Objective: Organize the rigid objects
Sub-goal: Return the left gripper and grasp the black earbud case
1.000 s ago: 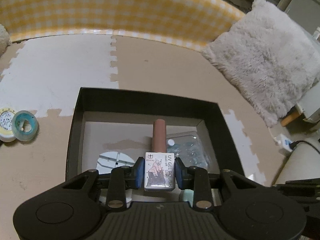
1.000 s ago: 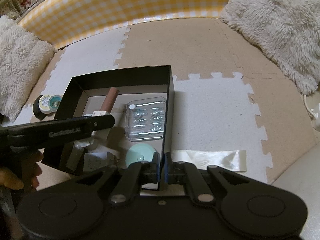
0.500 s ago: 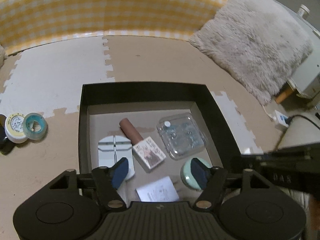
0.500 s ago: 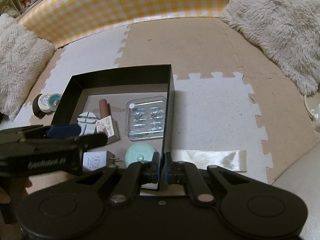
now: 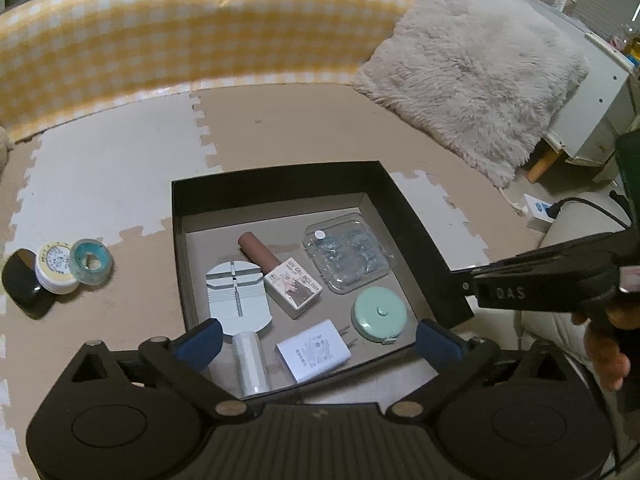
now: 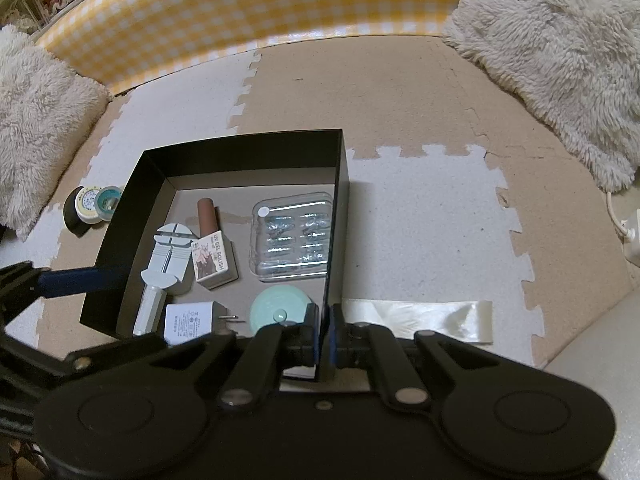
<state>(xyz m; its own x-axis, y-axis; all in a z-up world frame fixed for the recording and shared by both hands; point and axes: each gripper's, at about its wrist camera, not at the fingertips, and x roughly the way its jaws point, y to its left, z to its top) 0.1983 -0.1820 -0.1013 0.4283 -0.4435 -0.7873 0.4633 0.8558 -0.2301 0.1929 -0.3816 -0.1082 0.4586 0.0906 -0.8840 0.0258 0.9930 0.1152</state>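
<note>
Polish bottle [image 5: 294, 288] lies flat inside the black box [image 5: 276, 180], light, stiff, slick, best pinched across its square body; left claw [image 5: 318, 338] has just spread empty, right claw [image 6: 325, 334] pinches the box wall.

open black cardboard box [image 5: 276, 184] on the foam floor, holding a nail polish bottle with brown cap [image 5: 280, 276] lying flat mid-box, a white slotted plastic tool [image 5: 238, 296], clear blister pack [image 5: 346, 254], mint round tape measure [image 5: 378, 316], white plug adapter [image 5: 312, 350].
</note>
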